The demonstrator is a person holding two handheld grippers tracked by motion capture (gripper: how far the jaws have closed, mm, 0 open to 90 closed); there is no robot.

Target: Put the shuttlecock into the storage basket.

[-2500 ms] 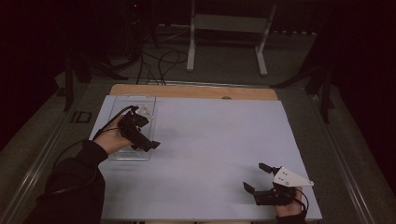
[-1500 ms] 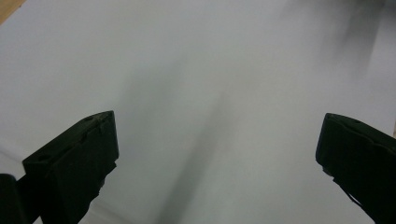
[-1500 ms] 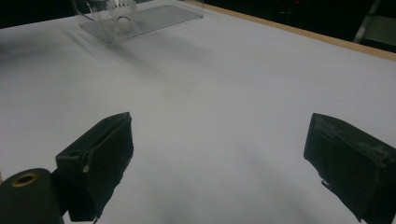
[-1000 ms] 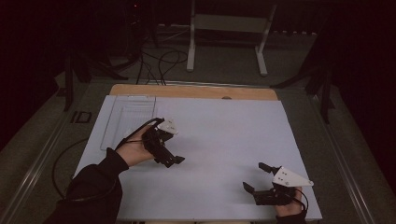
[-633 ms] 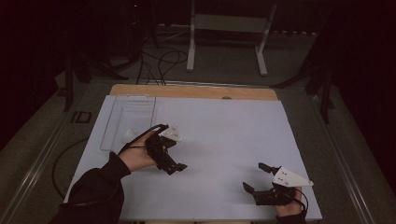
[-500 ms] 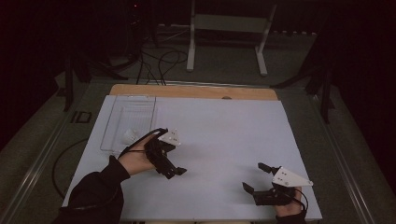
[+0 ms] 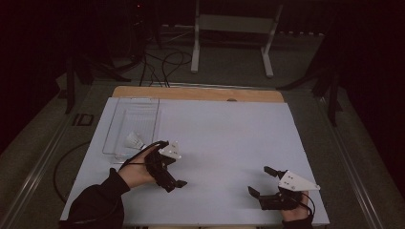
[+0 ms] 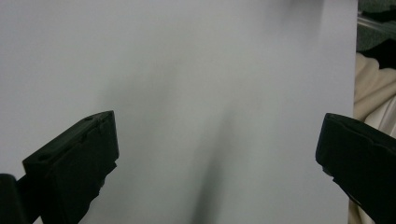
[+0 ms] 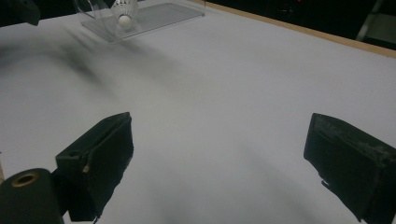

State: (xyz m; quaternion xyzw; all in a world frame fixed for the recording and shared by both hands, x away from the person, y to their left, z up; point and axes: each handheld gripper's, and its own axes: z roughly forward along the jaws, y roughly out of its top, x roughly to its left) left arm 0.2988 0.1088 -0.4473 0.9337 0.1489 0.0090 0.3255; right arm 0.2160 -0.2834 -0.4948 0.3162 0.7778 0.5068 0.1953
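A white shuttlecock (image 7: 134, 141) sits in a clear tray (image 7: 143, 106) at the back left of the counter (image 7: 229, 143), which has a white sheet on it. Just beside the tray's near end is the left gripper (image 7: 174, 182), its jaws wide and holding nothing. The right gripper (image 7: 260, 180) is well apart at the front right, jaws wide and holding nothing.

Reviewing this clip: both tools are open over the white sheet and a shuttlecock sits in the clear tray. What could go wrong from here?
1. The shuttlecock lies at the near end of the clear tray, close to the left tool; a hand or its cable might knock it out.
2. The tray looks light and transparent, so a careless nudge could slide it across the white sheet.
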